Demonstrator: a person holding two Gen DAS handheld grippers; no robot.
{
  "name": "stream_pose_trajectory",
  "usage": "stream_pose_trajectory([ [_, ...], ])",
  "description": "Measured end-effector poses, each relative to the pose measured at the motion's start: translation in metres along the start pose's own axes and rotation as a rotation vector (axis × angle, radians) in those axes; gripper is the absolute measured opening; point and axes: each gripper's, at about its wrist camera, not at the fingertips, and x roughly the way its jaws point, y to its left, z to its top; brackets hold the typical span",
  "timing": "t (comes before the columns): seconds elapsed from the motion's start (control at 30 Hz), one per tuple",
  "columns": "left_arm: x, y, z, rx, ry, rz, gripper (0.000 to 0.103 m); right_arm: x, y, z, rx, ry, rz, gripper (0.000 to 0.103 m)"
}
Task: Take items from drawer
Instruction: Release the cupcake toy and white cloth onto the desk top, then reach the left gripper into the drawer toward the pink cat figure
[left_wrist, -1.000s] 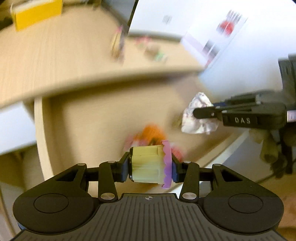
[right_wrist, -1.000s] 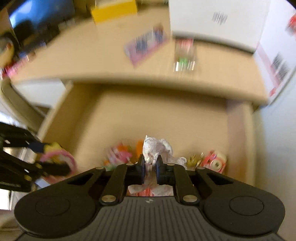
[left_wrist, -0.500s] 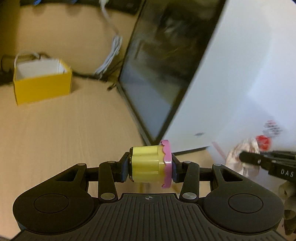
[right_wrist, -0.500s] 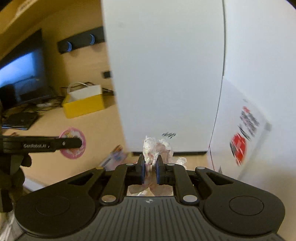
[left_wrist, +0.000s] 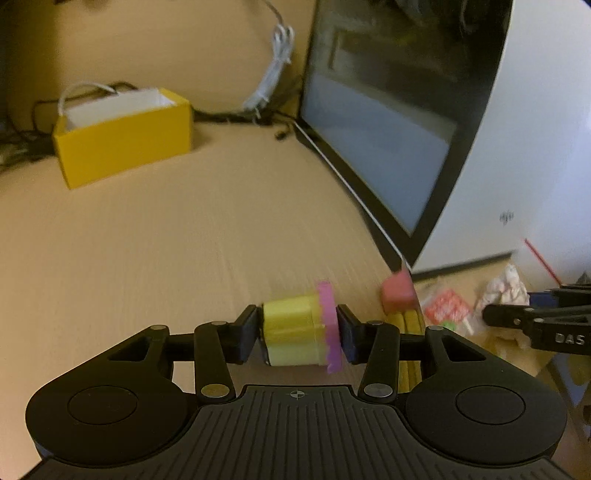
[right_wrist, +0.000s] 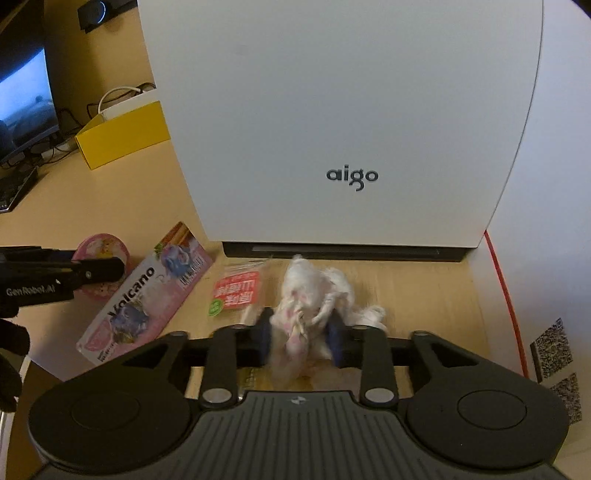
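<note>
My left gripper (left_wrist: 297, 332) is shut on a yellow cup with a pink scalloped lid (left_wrist: 291, 332), held sideways just above the wooden desk top (left_wrist: 184, 240). In the right wrist view it enters from the left, left gripper (right_wrist: 110, 269), with the pink lid (right_wrist: 103, 247) behind its fingers. My right gripper (right_wrist: 300, 343) hangs over the desk in front of a white case; its jaws are opening. A crumpled white wrapper (right_wrist: 306, 295) sits loosely between them, blurred. The left wrist view also catches the right gripper (left_wrist: 517, 317) and the wrapper (left_wrist: 506, 288). The drawer is out of view.
A white "aigo" case (right_wrist: 332, 129) with a dark glossy side (left_wrist: 388, 129) stands close behind. On the desk lie a pink Volcano packet (right_wrist: 144, 295), a red sachet (right_wrist: 236, 291), a pink cube (left_wrist: 397, 291) and yellow sticks (left_wrist: 404, 321). A yellow box (left_wrist: 122, 136) stands far left.
Both views have swung from the open drawer up onto the desk top. Each gripper carried its item along. The right jaws, pinched on the wrapper before, have now parted.
</note>
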Motion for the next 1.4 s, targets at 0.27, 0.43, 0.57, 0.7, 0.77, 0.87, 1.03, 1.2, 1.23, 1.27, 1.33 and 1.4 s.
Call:
stream_pose_trajectory([
  [0.27,-0.066,0.001,0.009,-0.019,-0.133,-0.014,0.049,-0.075,0.004,-0.008,0.071,-0.171,-0.012,0.063],
  [0.43,-0.106,-0.019,-0.014,0.049,-0.152,-0.158,0.049,-0.107,0.019,-0.034,0.147,-0.155,-0.063,0.063],
  [0.57,-0.117,-0.043,-0.046,0.179,-0.097,-0.327,0.049,-0.123,0.041,-0.058,0.146,-0.112,-0.136,0.063],
  [0.7,-0.091,-0.068,-0.068,0.271,0.068,-0.4,0.049,-0.141,0.043,-0.091,0.184,-0.095,-0.234,0.065],
  [0.77,-0.079,-0.082,-0.08,0.34,0.14,-0.425,0.049,-0.148,0.041,-0.108,0.219,-0.069,-0.266,0.066],
  [0.87,-0.06,-0.091,-0.098,0.431,0.251,-0.434,0.049,-0.146,0.039,-0.126,0.262,-0.028,-0.333,0.068],
  [1.03,-0.042,-0.093,-0.122,0.475,0.366,-0.429,0.049,-0.145,0.037,-0.152,0.33,0.029,-0.367,0.068],
  [1.2,-0.033,-0.097,-0.137,0.482,0.427,-0.412,0.049,-0.156,0.037,-0.157,0.34,0.032,-0.389,0.068],
  [1.23,-0.033,-0.099,-0.138,0.491,0.433,-0.411,0.049,-0.157,0.037,-0.156,0.34,0.033,-0.388,0.068],
  [1.27,-0.031,-0.101,-0.141,0.499,0.439,-0.413,0.049,-0.159,0.038,-0.156,0.337,0.033,-0.386,0.068],
  [1.33,-0.03,-0.105,-0.145,0.506,0.451,-0.414,0.049,-0.16,0.037,-0.153,0.333,0.022,-0.38,0.068],
  [1.4,-0.029,-0.11,-0.148,0.506,0.467,-0.417,0.049,-0.158,0.036,-0.15,0.345,0.016,-0.365,0.068],
])
